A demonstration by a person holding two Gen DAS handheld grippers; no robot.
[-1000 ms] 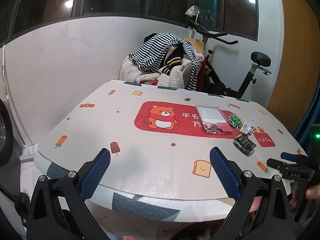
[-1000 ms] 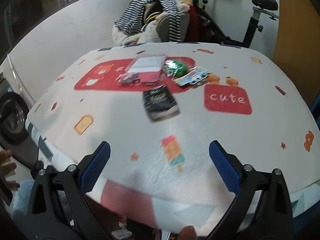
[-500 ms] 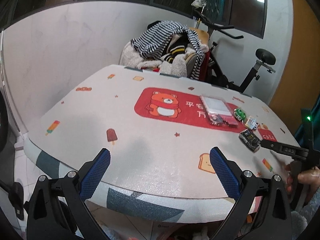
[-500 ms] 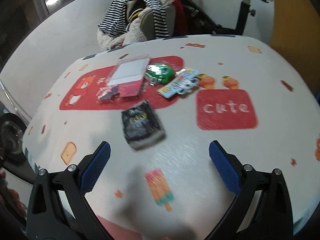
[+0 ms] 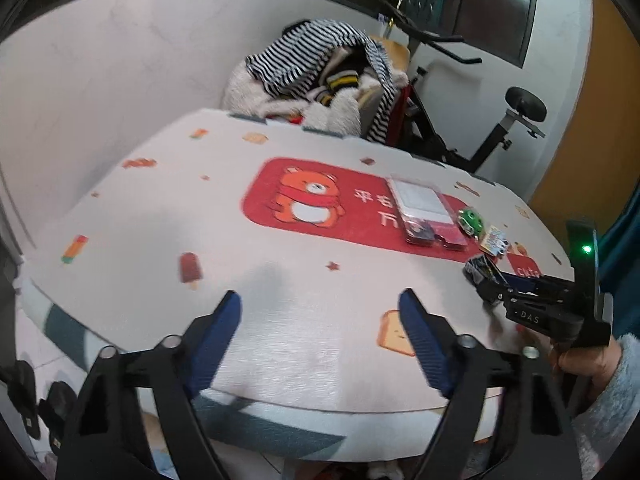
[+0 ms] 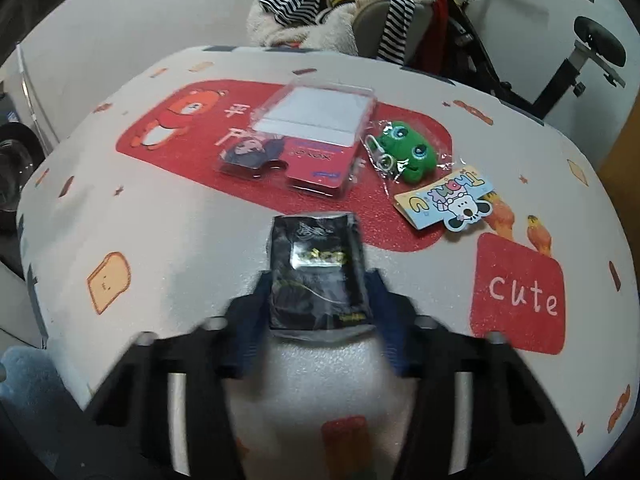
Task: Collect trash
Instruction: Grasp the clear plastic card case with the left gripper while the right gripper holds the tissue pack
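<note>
My right fingers (image 6: pixel 318 300) have just been closing on the black packet (image 6: pixel 318 272) at the bench's (image 6: pixel 180 264) near edge — gripping it, I judge, so lifting comes next — while my left fingers (image 5: pixel 320 328), also closing, hang half-wide, empty.

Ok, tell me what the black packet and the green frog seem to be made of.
Black packet: probably glossy plastic film, since it shows wrinkles and bright glare. Green frog: looks like soft rubber or moulded plastic, smooth and rounded, sealed in a clear crinkly bag.
</note>
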